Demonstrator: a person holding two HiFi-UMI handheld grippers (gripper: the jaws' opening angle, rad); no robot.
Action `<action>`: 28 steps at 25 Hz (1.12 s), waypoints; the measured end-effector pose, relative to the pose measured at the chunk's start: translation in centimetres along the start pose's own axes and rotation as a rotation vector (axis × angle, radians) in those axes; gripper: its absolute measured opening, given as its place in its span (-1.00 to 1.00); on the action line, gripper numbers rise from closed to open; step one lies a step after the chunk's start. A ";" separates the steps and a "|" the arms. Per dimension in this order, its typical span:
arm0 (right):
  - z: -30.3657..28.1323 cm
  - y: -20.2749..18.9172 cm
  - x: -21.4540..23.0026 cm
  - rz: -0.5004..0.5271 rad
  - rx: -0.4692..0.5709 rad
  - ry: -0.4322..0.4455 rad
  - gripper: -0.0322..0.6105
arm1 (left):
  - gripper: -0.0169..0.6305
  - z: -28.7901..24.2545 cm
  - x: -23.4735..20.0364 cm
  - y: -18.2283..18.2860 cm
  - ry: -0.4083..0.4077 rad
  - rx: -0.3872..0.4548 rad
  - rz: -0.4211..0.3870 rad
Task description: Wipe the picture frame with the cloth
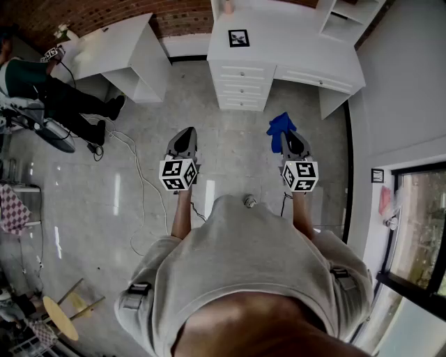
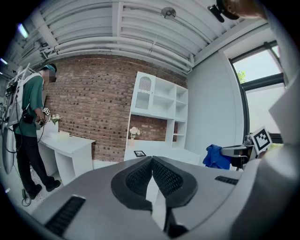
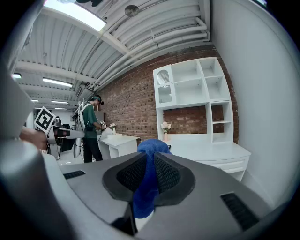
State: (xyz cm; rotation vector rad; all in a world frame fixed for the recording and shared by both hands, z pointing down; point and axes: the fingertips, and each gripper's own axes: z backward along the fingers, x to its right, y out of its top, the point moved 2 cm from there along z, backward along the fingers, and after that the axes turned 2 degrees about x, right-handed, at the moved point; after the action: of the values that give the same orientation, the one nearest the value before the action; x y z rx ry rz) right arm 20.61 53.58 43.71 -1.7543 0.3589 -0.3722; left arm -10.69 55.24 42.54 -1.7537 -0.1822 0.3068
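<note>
A small black picture frame (image 1: pixel 238 38) lies on the white desk (image 1: pixel 293 42) ahead; in the left gripper view the picture frame (image 2: pixel 139 153) shows far off on that desk. My right gripper (image 1: pixel 288 141) is shut on a blue cloth (image 1: pixel 280 125), which bulges out between its jaws in the right gripper view, blue cloth (image 3: pixel 146 183). My left gripper (image 1: pixel 184 141) is shut with nothing in it, its tips meeting in the left gripper view (image 2: pixel 152 160). Both grippers hang over the floor, well short of the desk.
The desk has drawers (image 1: pixel 242 86) and a white shelf unit (image 1: pixel 348 17) at its right. A second white desk (image 1: pixel 115 45) stands at the left, with a person (image 1: pixel 52 90) beside it. Cables (image 1: pixel 136 167) trail over the floor. A grey wall (image 1: pixel 397 84) runs along the right.
</note>
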 end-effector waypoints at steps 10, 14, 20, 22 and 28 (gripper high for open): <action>0.8 0.3 2.4 -0.004 0.018 0.023 -0.70 | -0.90 -1.1 2.6 0.0 0.012 0.005 0.000; 1.1 0.3 3.2 -0.015 0.028 0.059 -0.70 | -0.90 -1.7 4.1 -0.1 0.017 0.008 0.001; 1.2 -0.2 4.5 -0.017 0.021 0.113 -0.70 | -0.90 -2.3 6.6 -0.9 0.036 -0.005 0.006; 1.4 -0.4 4.9 -0.016 0.020 0.127 -0.70 | -0.90 -2.1 7.5 -1.2 0.042 -0.006 0.004; 2.1 -1.2 5.7 -0.028 0.019 0.141 -0.70 | -0.90 -1.4 8.4 -2.2 0.065 -0.022 0.011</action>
State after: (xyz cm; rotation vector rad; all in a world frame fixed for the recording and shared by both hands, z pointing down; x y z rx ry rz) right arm 26.67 53.20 44.79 -1.7207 0.4310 -0.5192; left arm -2.16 56.82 44.04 -1.7845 -0.1302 0.2561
